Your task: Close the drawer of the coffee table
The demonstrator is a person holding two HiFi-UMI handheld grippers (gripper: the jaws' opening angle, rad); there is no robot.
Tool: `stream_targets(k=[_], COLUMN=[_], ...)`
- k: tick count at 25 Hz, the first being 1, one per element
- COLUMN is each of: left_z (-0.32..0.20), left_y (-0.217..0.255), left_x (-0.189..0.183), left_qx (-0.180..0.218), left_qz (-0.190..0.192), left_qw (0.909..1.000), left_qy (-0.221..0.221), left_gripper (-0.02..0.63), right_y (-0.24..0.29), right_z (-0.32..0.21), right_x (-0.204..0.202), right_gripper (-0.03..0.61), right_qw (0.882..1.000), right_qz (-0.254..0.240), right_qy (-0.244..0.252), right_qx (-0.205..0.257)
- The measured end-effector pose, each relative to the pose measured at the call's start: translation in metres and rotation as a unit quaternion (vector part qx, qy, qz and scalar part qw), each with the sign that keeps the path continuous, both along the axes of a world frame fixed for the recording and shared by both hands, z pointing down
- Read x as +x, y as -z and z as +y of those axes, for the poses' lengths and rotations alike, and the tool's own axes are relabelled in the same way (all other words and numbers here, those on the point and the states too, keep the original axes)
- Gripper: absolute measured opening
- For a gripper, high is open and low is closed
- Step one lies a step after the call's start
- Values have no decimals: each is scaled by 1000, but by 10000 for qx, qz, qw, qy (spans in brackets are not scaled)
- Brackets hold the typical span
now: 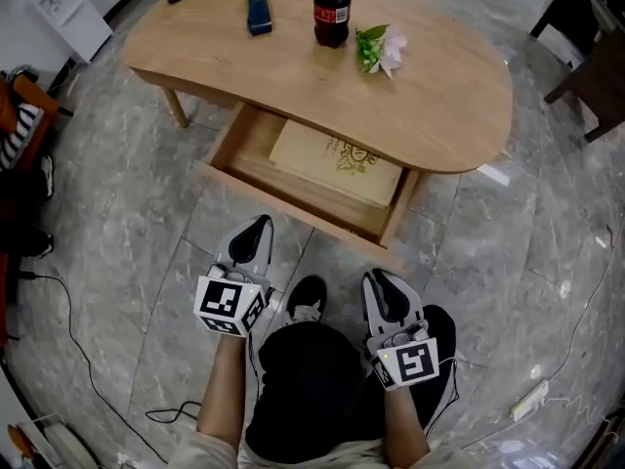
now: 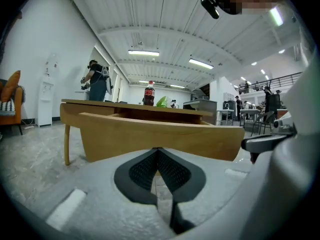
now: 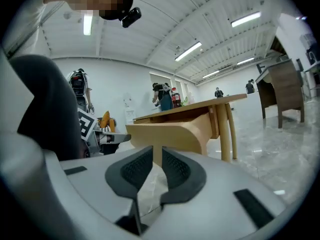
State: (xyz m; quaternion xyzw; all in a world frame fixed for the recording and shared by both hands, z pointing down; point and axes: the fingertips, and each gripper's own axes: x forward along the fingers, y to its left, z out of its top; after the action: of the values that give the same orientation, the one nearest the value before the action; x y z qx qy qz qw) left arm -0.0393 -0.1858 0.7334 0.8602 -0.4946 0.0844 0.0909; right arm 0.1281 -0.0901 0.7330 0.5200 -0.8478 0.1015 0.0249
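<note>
Standing open, the drawer (image 1: 285, 206) is untouched; your left hand-held gripper (image 1: 260, 223) is closed and empty, your right hand-held gripper (image 1: 377, 277) barely parted, empty.

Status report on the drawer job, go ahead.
Both empty, short of the drawer: left hand-held gripper shut, right hand-held gripper slightly open. Drawer wide open, tan book inside. Nothing seen in the way.

No legible text: bottle label (image 1: 331, 8), book cover (image 1: 337, 159) unreadable.
</note>
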Motion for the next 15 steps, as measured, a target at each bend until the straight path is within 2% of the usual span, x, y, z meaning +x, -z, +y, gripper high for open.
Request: stream_targets(k=[1, 3, 6, 10, 15], left_z=[-1, -1, 4, 5, 1], left_y=[0, -1, -5, -12, -16], left_x=[3, 7, 13, 22, 27], left_qx=[14, -1, -50, -17, 27], left_qz=[5, 29, 30, -110, -147], left_qw=[10000, 10000, 9998, 9991, 9990], left_qy=[-20, -77, -199, -398, -426], left_gripper=[8, 8, 8, 8, 8], right_y=[-3, -8, -13, -16, -13], right_z=[-5, -13, -18, -27, -33], right_x=[-1, -6, -14, -14, -13], right_gripper=[75, 74, 19, 17, 15], right_qw=[9999, 9995, 9994, 9994, 9990], right_qz=[4, 0, 56, 147, 44], right_qy=[-103, -307, -336, -242, -383], right_qx=[56, 115, 92, 173, 205])
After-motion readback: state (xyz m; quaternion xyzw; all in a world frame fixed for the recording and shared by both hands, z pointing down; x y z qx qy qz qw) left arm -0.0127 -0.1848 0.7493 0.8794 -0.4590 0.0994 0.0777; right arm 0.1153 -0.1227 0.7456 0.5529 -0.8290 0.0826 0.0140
